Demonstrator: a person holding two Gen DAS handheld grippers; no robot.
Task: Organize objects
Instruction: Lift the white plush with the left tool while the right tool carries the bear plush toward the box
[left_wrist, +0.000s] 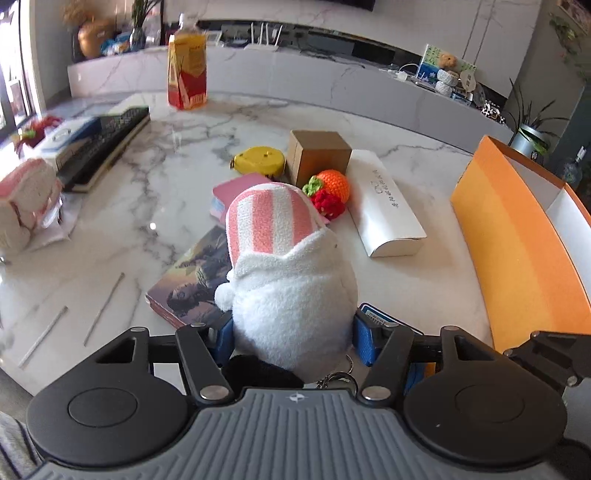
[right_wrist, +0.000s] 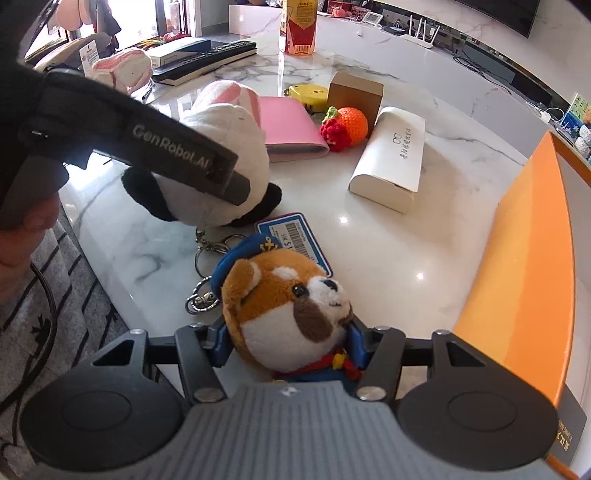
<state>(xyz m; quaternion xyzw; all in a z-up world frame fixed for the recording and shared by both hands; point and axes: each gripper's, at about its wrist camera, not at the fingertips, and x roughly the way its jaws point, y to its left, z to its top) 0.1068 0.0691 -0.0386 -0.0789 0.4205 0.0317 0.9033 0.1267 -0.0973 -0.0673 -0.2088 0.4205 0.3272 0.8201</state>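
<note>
My left gripper (left_wrist: 291, 343) is shut on a white plush toy with a pink-striped hat (left_wrist: 284, 266), held near the table's front edge; the toy also shows in the right wrist view (right_wrist: 221, 147) under the left gripper's body. My right gripper (right_wrist: 288, 350) is shut on a brown-and-white plush dog with a blue cap (right_wrist: 284, 306), its key rings (right_wrist: 203, 273) and blue price tag (right_wrist: 295, 236) trailing on the marble table (right_wrist: 406, 258). An open orange box (left_wrist: 517, 240) stands at the right, also in the right wrist view (right_wrist: 524, 277).
On the table lie a pink notebook (right_wrist: 291, 125), a picture book (left_wrist: 192, 280), a yellow tape measure (left_wrist: 258, 160), a brown cardboard box (left_wrist: 317, 155), a crocheted orange and strawberry (left_wrist: 328, 188), a white carton (left_wrist: 384, 206), a juice carton (left_wrist: 186, 70) and a keyboard (left_wrist: 107, 144).
</note>
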